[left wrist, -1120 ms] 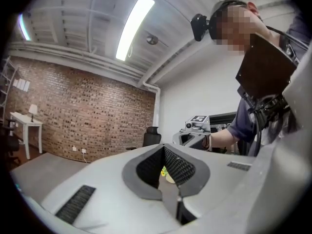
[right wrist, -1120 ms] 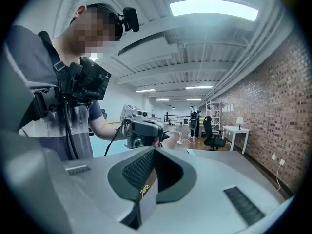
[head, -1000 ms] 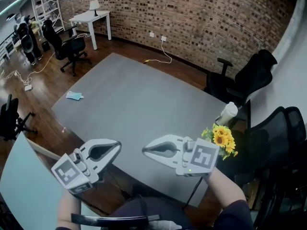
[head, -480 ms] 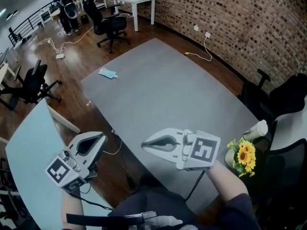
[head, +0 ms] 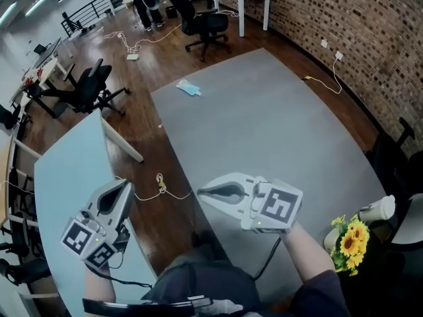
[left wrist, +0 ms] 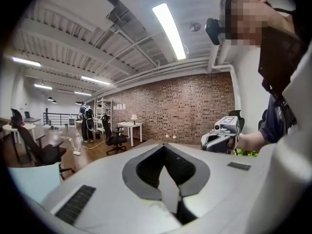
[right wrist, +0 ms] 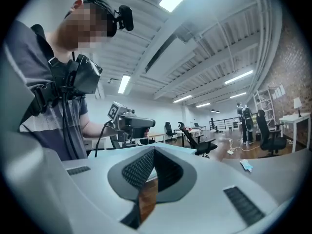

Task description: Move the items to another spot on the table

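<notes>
1. Currently the grey table [head: 264,131] is sitting almost bare, and by my judgement no item is moved yet.
2. I'm holding the right gripper [head: 201,191] over its near edge and the left gripper [head: 124,183] off to the side. Both are pinched closed, gripping nothing.
3. Sunflowers [head: 350,240] and a cup [head: 377,210] are sitting by the right edge.
4. A small blue packet [head: 188,88] is lying at the far-left edge.
</notes>
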Demonstrator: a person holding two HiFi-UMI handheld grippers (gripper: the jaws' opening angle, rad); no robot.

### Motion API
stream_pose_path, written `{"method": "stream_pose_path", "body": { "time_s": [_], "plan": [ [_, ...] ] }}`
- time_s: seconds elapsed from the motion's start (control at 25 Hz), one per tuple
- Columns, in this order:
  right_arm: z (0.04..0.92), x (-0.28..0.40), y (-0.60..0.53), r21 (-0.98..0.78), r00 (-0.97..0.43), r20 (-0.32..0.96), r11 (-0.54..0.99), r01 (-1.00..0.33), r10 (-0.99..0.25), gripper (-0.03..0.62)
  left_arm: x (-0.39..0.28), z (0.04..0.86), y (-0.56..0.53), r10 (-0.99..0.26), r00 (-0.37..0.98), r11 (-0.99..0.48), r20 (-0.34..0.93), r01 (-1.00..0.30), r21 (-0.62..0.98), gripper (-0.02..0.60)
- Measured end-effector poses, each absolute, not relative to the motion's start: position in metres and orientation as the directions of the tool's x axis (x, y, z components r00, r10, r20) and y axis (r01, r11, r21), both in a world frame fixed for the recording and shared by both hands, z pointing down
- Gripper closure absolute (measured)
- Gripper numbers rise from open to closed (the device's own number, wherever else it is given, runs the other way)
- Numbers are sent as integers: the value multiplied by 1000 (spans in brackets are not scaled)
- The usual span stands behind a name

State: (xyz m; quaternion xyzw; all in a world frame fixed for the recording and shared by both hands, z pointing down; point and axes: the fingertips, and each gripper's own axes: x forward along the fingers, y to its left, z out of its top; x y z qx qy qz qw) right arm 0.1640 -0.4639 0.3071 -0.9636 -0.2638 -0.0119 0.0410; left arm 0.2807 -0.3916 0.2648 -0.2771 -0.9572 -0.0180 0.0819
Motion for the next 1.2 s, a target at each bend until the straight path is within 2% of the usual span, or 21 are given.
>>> {"method": "stream_pose_path", "body": {
  "time_s": [0.2,0.52,0.76,1.2],
  "plan": [
    [303,170,-470,-50,878,23,-877,478,478,597,280,264,-390,567,-806,822,171,566,-58,571],
    [310,177,-444,-50,857,59,-856,515,512,597,271,283,-378,459,-871,888,174,450,-91,572],
    [317,199,-383,-72,845,99,-843,533,526,597,302,306,-330,438,-883,899,169,434,-65,571],
    [310,292,-267,-53,865,256,-887,459,432,599,393,307,-219,475,-878,878,64,478,36,572]
  ]
}}
